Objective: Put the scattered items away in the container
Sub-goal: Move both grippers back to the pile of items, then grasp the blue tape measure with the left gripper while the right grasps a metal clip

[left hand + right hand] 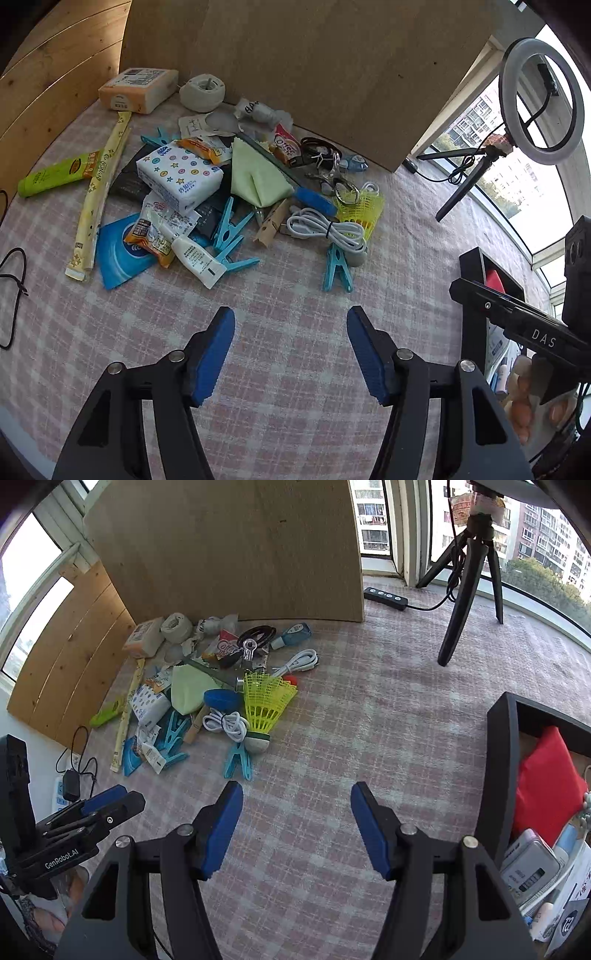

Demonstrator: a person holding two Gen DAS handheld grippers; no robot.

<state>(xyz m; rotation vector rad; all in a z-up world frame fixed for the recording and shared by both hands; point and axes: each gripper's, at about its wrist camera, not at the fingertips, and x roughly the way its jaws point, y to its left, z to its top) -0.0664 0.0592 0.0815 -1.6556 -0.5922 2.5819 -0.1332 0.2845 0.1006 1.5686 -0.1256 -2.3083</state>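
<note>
Both grippers point steeply down over the pink checked tablecloth. Left gripper: jaws wide apart, nothing between the blue pads, only bare cloth. Right gripper: likewise spread and empty.

Nearest loose items, left wrist view: a blue clothes peg at about 1 o'clock from the left gripper, just past the fingertips, and a small white tube at about 11 o'clock, lying against a second pair of blue pegs. Behind the near peg sits a coiled white cable touching a yellow shuttlecock. In the right wrist view the same peg lies at about 11 o'clock from the right gripper, with the shuttlecock just beyond it.

Further back is the main heap: a tissue pack, a green cloth, snack sachets, a key ring, a green tube off to the 10 o'clock side. At the far edge, against the brown board, are a wrapped bar and a roll of white tape.

The black container stands at 2 o'clock from the right gripper, well apart from the heap, already holding a red pouch and other small things.

Judgement: the step in hand is an approach for another pick, with most of the pile still to clear. The near peg looks the easiest target; the next move calls for lowering one gripper to straddle it across its narrow width, clear of the cable, before closing.
</note>
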